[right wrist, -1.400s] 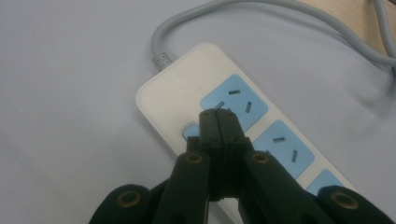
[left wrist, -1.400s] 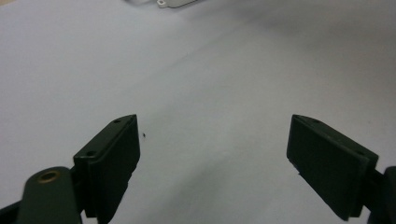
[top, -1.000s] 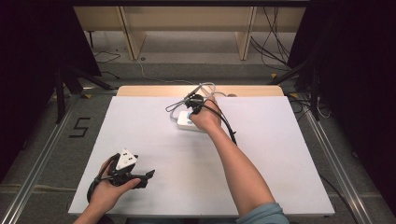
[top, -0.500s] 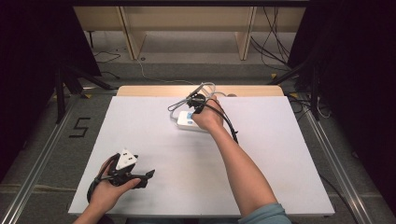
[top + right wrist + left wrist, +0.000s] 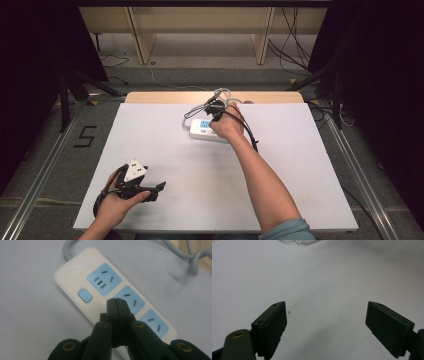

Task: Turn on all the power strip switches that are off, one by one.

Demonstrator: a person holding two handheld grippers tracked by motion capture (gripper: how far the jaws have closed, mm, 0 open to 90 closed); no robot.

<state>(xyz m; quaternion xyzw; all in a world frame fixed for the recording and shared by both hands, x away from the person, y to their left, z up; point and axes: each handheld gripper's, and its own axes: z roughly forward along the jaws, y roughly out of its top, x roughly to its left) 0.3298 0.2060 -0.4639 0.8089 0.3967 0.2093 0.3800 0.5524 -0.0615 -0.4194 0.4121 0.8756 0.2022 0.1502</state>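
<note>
**Closed jaws over the power strip**

We take the power strip (image 5: 110,293) as our landmark. It is a white bar with three pale blue socket panels and a small blue switch (image 5: 84,295) set beside the first panel. In the high view we see the strip (image 5: 201,131) lying on the white table (image 5: 300,165), near its far edge, partly under the person's right hand (image 5: 227,125).

Our right gripper (image 5: 117,302) has its two black jaws pressed flat together, with nothing between them. In the right gripper view the joined tips stand over the strip's white face, just beside the switch and at the edge of the middle socket panel. We cannot tell whether the tips touch the plastic or hang just above it.

The strip's grey cord (image 5: 68,246) leaves the end nearest the first socket panel, and more grey cord (image 5: 192,258) loops beyond the strip towards the table's wooden far edge.

Our left gripper (image 5: 326,326) is well apart from the strip, at the near left of the table, held in the left hand (image 5: 117,205). Its jaws stand wide open over bare white surface and hold nothing. In the left gripper view a corner of the strip (image 5: 305,241) shows far off at the top.
</note>
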